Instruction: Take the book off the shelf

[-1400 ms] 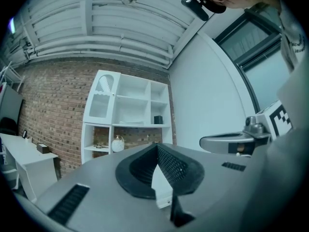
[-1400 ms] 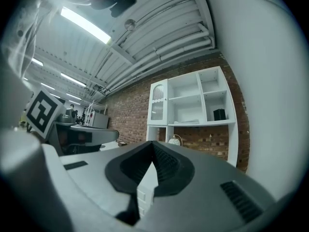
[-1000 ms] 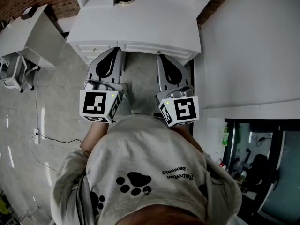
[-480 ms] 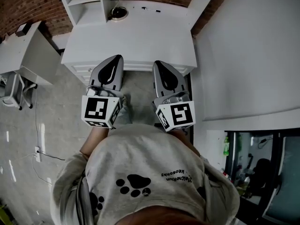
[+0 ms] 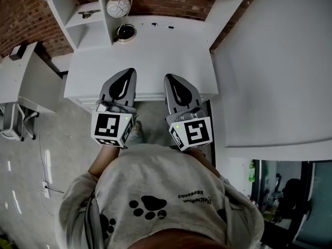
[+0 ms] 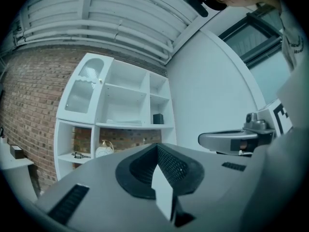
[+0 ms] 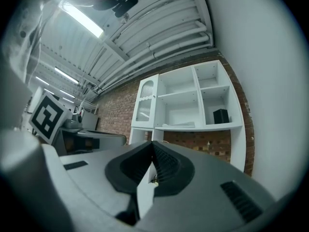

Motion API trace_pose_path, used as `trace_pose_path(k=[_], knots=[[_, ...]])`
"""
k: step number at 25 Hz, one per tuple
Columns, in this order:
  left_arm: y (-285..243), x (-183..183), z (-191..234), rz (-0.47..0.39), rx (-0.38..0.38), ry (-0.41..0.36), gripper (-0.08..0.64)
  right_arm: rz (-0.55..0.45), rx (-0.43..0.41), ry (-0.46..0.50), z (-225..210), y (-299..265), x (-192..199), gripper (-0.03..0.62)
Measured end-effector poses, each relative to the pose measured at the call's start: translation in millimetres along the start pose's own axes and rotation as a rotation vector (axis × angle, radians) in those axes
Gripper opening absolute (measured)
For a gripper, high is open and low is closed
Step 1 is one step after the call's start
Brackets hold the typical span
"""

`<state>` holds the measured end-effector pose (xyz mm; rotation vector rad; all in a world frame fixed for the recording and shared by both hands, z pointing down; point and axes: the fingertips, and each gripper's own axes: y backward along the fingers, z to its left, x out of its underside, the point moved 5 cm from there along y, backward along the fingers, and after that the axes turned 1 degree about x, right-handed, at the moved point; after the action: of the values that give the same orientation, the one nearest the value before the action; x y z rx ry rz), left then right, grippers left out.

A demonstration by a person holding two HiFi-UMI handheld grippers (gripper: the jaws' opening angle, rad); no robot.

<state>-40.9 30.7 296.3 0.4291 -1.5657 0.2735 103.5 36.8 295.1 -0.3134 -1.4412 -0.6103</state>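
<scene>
A white shelf unit [image 6: 126,105] stands on the back of a white desk [image 5: 155,56], against a brick wall. A pale flat book-like thing [image 6: 120,122] lies on its middle shelf, also seen in the right gripper view [image 7: 182,124]. A small dark box [image 6: 158,118] stands to the right of it. My left gripper [image 5: 127,72] and right gripper [image 5: 171,79] are side by side over the desk's front edge, both shut with nothing between the jaws and pointing at the shelves. Their tips show in the left gripper view [image 6: 157,146] and the right gripper view [image 7: 152,144].
A round white lamp [image 5: 118,7] and its dish-shaped base [image 5: 126,33] stand at the back left of the desk, a pen [image 5: 162,26] lies further right. A big white panel [image 5: 280,61] rises on the right. Another white table [image 5: 26,82] stands on the left.
Both grippers have moved forward from over the floor to over the desk's front edge. The head view now shows the lower shelves and the lamp.
</scene>
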Motion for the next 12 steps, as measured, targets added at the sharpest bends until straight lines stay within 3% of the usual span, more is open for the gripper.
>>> trace_pose_path(k=[12], knots=[[-90.0, 4.8, 81.9, -0.004, 0.056, 0.014, 0.009, 0.022, 0.027, 0.026, -28.5, -113.8, 12.5, 0.017]])
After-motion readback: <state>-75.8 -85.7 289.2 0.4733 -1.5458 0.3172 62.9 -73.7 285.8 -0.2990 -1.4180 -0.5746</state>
